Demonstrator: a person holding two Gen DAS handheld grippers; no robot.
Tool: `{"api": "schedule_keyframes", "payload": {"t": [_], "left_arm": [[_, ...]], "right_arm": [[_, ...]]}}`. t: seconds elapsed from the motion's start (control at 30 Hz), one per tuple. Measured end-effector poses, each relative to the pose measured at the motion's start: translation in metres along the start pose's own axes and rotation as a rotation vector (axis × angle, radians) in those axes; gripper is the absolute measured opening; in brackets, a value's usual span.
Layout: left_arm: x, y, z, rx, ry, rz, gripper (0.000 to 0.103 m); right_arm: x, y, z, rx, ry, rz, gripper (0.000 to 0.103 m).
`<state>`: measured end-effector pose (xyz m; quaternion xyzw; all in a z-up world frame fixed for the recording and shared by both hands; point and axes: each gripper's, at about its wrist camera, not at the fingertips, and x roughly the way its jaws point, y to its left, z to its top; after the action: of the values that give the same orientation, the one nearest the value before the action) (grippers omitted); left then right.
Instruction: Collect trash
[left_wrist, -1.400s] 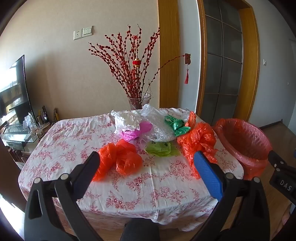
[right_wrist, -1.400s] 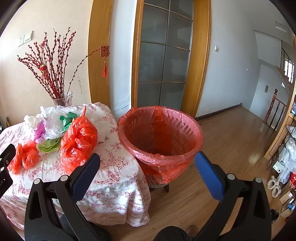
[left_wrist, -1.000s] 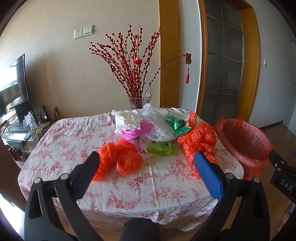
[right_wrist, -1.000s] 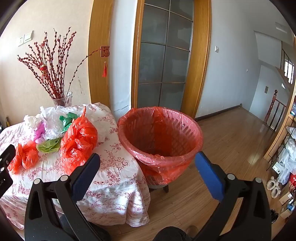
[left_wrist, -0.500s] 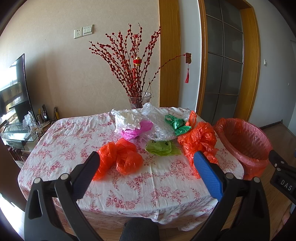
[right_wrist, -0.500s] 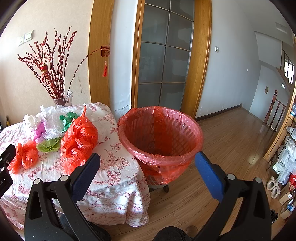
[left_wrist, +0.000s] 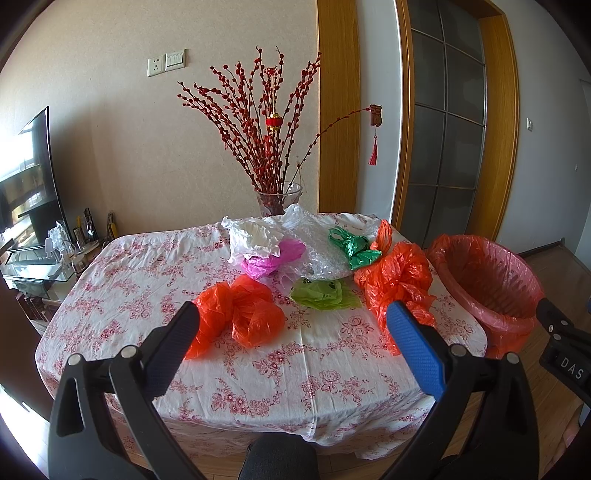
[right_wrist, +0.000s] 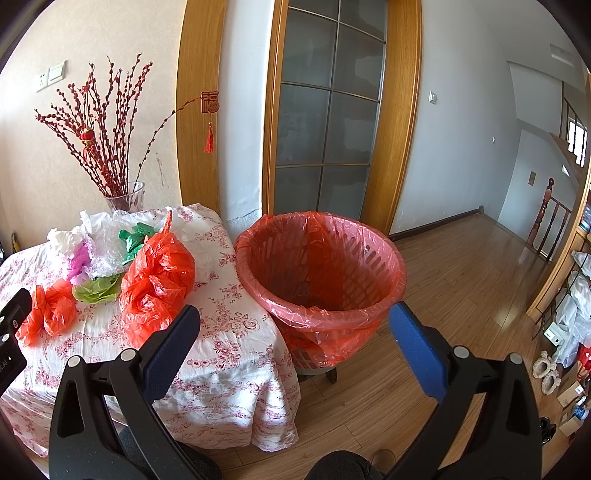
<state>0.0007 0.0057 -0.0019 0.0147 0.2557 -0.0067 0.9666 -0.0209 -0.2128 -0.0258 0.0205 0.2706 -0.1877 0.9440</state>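
left gripper (left_wrist: 291, 321): jaws spread wide, nothing between them, held back from the near edge of the table (left_wrist: 258, 373) and aimed across the cloth; likely so the whole spread of trash is in view before a first pick.

right gripper (right_wrist: 293, 325): likewise released and empty, turned toward the bin (right_wrist: 321, 291) rather than the table; a fair guess is that it stands ready on the drop-off side.

small orange bag (left_wrist: 236, 317): crumpled, nearest the left gripper, lying apart from the rest; the easiest first item by position.

light green bag (left_wrist: 325, 293): flat on the cloth, between the small orange bag and the large orange bag (left_wrist: 399, 280).

large orange bag: bulky, at the table's right edge, closest to the bin.

rear cluster: white bag (left_wrist: 255, 238), pink bag (left_wrist: 269, 258), clear bubble wrap (left_wrist: 317, 247) and dark green bag (left_wrist: 352, 247), overlapping, just in front of the vase (left_wrist: 279, 199) of red branches.

bin: lined with red plastic, mouth open, standing on the floor just beside the table corner; apparently empty, so collection looks not yet begun.
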Motion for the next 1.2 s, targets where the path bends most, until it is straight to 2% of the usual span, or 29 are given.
{"api": "schedule_keyframes", "payload": {"t": [1.2], "left_arm": [[0.001,0.003,-0.013,0.000,0.006,0.001,0.099]], "right_arm": [[0.004,0.000,-0.003,0.002,0.004,0.001,0.101]]}}
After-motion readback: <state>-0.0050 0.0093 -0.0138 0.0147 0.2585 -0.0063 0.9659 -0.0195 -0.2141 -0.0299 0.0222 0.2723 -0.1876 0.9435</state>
